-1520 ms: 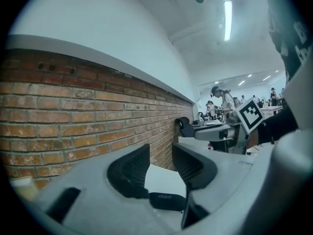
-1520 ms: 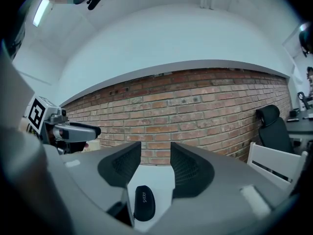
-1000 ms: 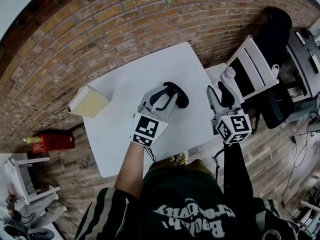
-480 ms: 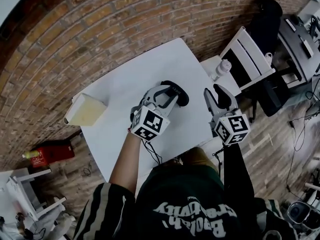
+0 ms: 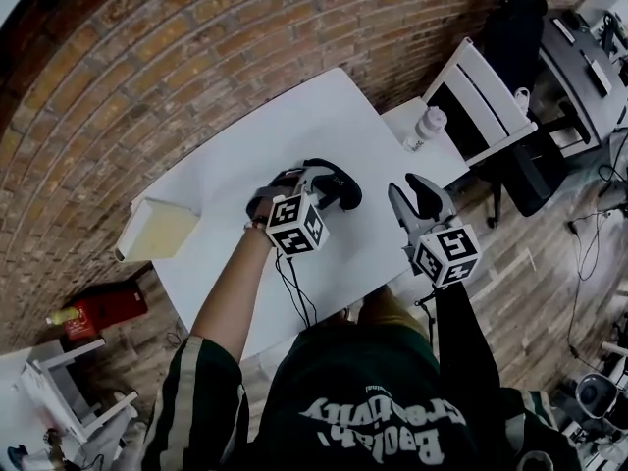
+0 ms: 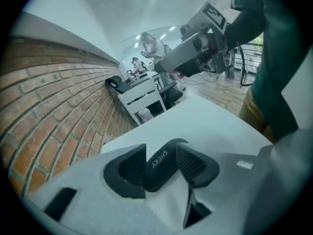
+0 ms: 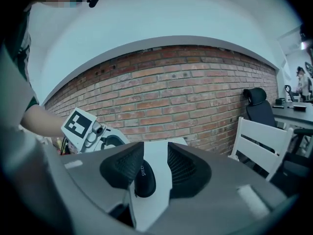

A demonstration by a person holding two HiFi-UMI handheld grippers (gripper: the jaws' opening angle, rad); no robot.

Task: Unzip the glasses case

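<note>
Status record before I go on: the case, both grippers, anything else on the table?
glasses case: black, lying on the white table; zip too small to read
left gripper: over the case's left end in the head view; jaws have just been opening, case between them, no firm grip visible
right gripper: near the table's right edge, apart from the case; jaws have just closed a little, still apart, nothing held
other: cream box at the table's left edge
</note>
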